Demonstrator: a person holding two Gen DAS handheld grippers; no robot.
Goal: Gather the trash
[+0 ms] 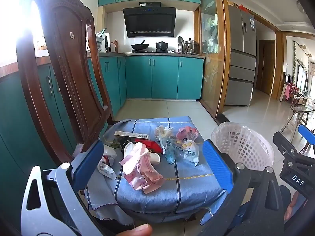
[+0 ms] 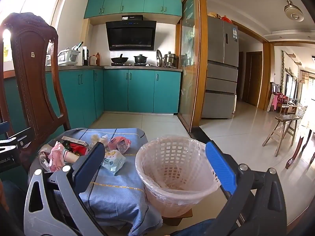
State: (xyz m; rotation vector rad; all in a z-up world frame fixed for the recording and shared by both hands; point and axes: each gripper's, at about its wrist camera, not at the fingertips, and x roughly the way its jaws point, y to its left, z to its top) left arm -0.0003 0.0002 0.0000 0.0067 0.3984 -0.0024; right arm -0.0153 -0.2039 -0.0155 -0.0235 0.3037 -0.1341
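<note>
A heap of trash lies on the blue striped cloth (image 1: 187,179) that covers the small desk: nearest the camera a crumpled pink wrapper (image 1: 140,169), behind it a long flat box (image 1: 131,135) whose long axis runs left to right across the far side, and to the wrapper's right a white snack bag (image 1: 190,151). Just right of the desk stands the lined wastebasket (image 2: 173,174), upright, mouth up. The left claw (image 1: 155,165) hovers spread wide above the wrapper, gripping nothing. The right claw (image 2: 157,163) gapes wide before the wastebasket, also unladen. A carved wooden chair (image 1: 69,74) stands left of the desk.
</note>
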